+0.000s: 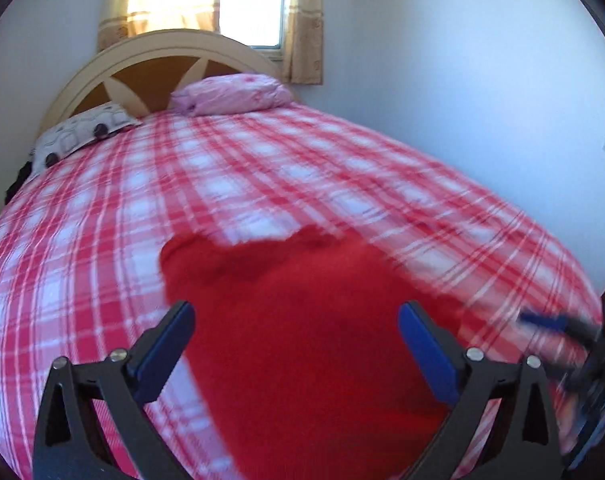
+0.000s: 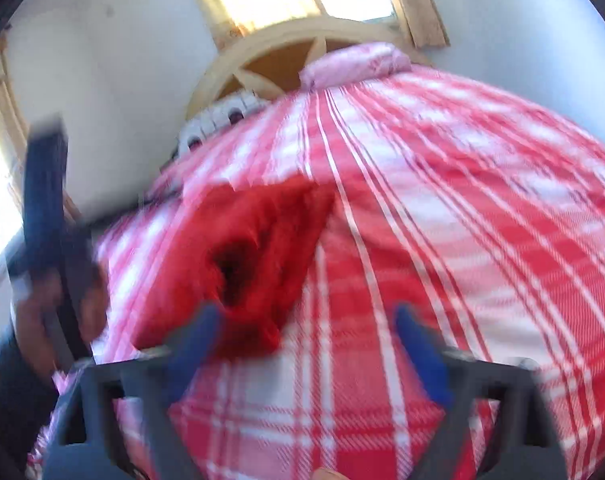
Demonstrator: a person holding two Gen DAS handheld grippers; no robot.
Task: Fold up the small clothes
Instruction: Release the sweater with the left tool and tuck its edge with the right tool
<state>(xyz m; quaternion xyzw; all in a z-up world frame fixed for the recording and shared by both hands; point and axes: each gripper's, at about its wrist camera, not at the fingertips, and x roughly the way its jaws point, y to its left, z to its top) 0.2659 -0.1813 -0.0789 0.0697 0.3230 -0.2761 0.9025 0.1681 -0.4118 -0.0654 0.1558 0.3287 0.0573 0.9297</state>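
Observation:
A small red knitted garment (image 1: 302, 320) lies on the red-and-white plaid bedspread (image 1: 262, 184) near the bed's foot. My left gripper (image 1: 296, 312) is open above it, blue pads apart, holding nothing. The right gripper shows blurred at the right edge of the left wrist view (image 1: 558, 324). In the right wrist view the garment (image 2: 246, 256) lies rumpled with a dark opening, ahead and to the left. My right gripper (image 2: 306, 320) is open over the bedspread (image 2: 462, 240), its left pad beside the garment's near edge. The left gripper (image 2: 46, 200) appears blurred at far left.
A pink pillow (image 1: 230, 94) and a patterned white pillow (image 1: 78, 132) lie by the cream headboard (image 1: 150, 56). A curtained window (image 1: 222, 4) is behind. White walls flank the bed. Both views are motion-blurred.

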